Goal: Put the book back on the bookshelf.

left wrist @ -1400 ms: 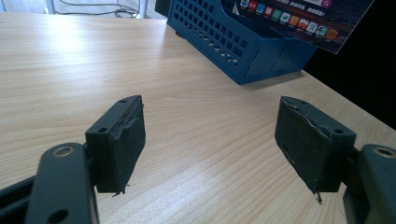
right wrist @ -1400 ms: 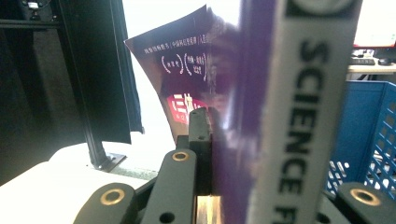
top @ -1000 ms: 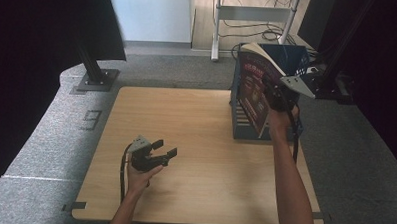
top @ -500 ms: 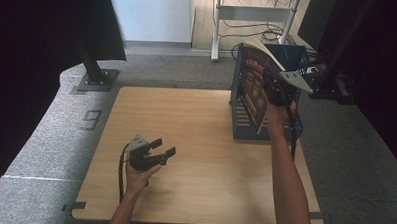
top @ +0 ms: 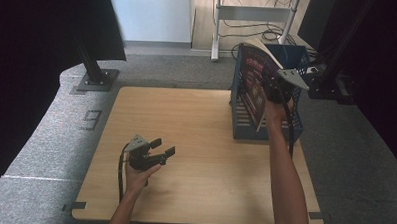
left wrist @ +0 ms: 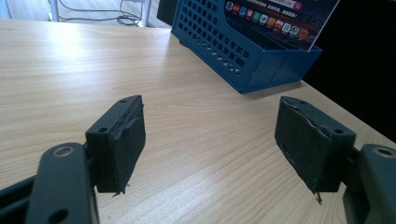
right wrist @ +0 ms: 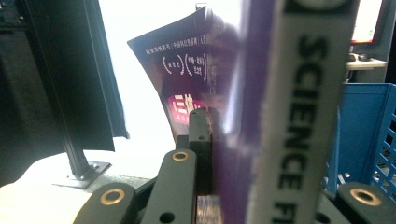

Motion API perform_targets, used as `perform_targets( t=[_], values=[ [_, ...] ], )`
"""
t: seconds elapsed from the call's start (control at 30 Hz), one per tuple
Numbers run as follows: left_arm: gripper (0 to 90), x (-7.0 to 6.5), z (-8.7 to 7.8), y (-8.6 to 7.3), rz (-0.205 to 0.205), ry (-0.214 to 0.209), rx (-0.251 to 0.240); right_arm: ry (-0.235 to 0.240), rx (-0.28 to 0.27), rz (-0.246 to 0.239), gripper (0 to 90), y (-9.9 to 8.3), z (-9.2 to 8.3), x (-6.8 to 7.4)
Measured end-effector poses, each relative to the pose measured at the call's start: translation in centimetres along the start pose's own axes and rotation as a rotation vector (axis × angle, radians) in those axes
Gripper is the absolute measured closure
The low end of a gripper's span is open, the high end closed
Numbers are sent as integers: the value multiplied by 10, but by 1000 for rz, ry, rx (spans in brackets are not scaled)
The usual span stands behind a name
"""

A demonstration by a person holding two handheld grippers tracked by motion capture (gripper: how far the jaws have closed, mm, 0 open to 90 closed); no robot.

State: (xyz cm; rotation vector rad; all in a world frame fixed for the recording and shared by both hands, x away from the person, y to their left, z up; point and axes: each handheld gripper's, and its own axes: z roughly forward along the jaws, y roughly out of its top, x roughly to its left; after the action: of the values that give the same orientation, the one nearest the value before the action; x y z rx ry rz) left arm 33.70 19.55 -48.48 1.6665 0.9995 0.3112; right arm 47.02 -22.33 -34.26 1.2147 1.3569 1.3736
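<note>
My right gripper (top: 273, 89) is shut on a magazine (top: 255, 86) with a dark red and purple cover. It holds the magazine upright and tilted over a blue slotted file basket (top: 246, 126) at the table's right side. In the right gripper view the magazine's spine (right wrist: 261, 116) stands between the jaws of the right gripper (right wrist: 243, 140), with the blue basket (right wrist: 364, 126) behind. My left gripper (top: 164, 146) rests on the wooden table (top: 200, 142) at the front left, open, with nothing between its pads (left wrist: 121, 140). Past those pads are the basket (left wrist: 224, 51) and the magazine's lower edge (left wrist: 280, 18).
A black stand base (top: 95, 78) sits on the grey floor beyond the table's far left corner. Metal rack legs and cables (top: 254, 24) lie behind the basket. Bare tabletop stretches between the left gripper and the basket.
The right hand has shifted the magazine only slightly above the basket. The left gripper has stayed where it was.
</note>
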Motion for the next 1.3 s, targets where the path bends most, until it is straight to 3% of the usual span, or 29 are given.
perform_targets(
  t=[0.5, 1.3],
  values=[
    [247, 0, 1, 0, -4, -10, -1, -25, 0, -4, 817, -4, 20, 0],
    [247, 1, -1, 1, -3, -9, -9, -67, -7, 29, 817, -14, 34, -5]
  ],
)
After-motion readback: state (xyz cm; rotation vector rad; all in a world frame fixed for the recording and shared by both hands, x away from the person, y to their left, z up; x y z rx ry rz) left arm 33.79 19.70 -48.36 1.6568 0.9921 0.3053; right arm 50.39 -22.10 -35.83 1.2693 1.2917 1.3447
